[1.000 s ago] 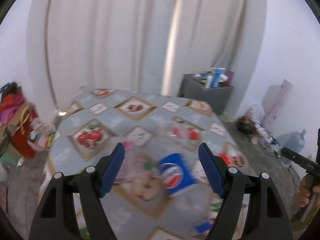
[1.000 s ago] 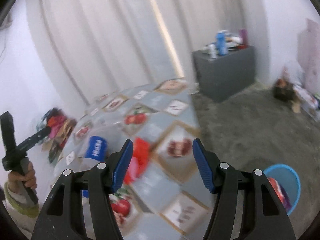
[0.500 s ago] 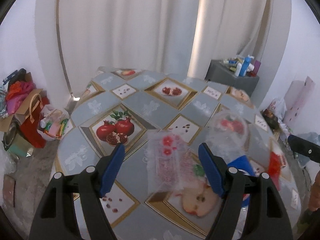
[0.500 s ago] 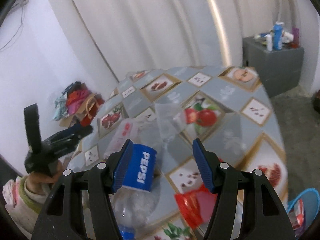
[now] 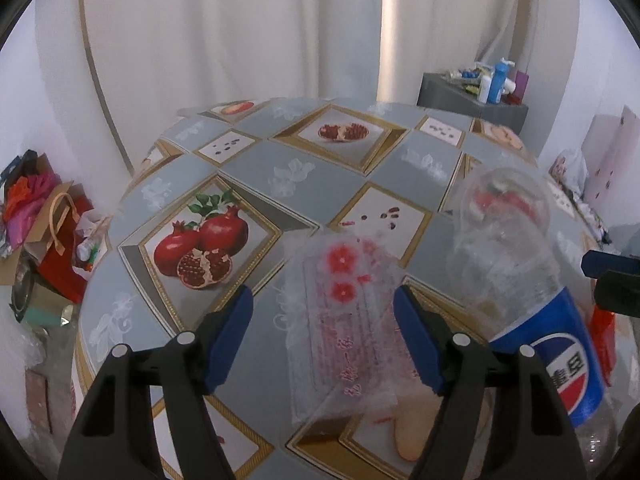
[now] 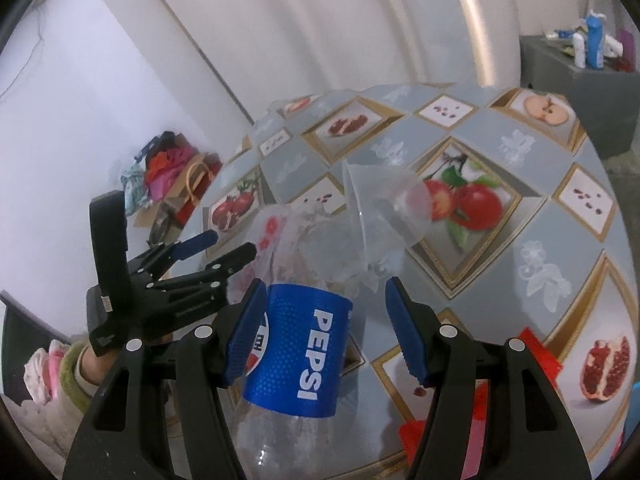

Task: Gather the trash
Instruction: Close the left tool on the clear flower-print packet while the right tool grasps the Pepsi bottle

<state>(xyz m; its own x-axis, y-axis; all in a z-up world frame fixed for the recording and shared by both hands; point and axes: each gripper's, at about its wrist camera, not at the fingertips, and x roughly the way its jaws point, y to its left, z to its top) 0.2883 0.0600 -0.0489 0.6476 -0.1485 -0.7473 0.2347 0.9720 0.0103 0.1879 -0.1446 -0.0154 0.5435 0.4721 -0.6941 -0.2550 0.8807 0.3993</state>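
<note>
A clear plastic wrapper with red flowers (image 5: pixel 344 320) lies on the round table (image 5: pixel 260 160), between the fingers of my left gripper (image 5: pixel 324 332). Its jaws are closing, and the pads do not press the wrapper. A crushed Pepsi bottle (image 6: pixel 296 352) lies beside it, also in the left wrist view as the Pepsi bottle (image 5: pixel 560 360). My right gripper (image 6: pixel 326 332) stands open around its blue label. A clear cup (image 6: pixel 380 208) lies just beyond. A red wrapper (image 6: pixel 536 352) lies to the right. Each view shows the other tool: left gripper (image 6: pixel 224 246), right gripper (image 5: pixel 612 276).
A fruit-patterned cloth covers the table. A grey cabinet (image 5: pixel 472 96) with bottles stands at the back right by white curtains. Bags and clutter (image 5: pixel 40 220) sit on the floor to the left. A hand in a sleeve (image 6: pixel 80 372) holds the left tool.
Both grippers came down and nearer to the table. The left now straddles the flowered wrapper. The right swung left from the table's edge and now straddles the Pepsi bottle.
</note>
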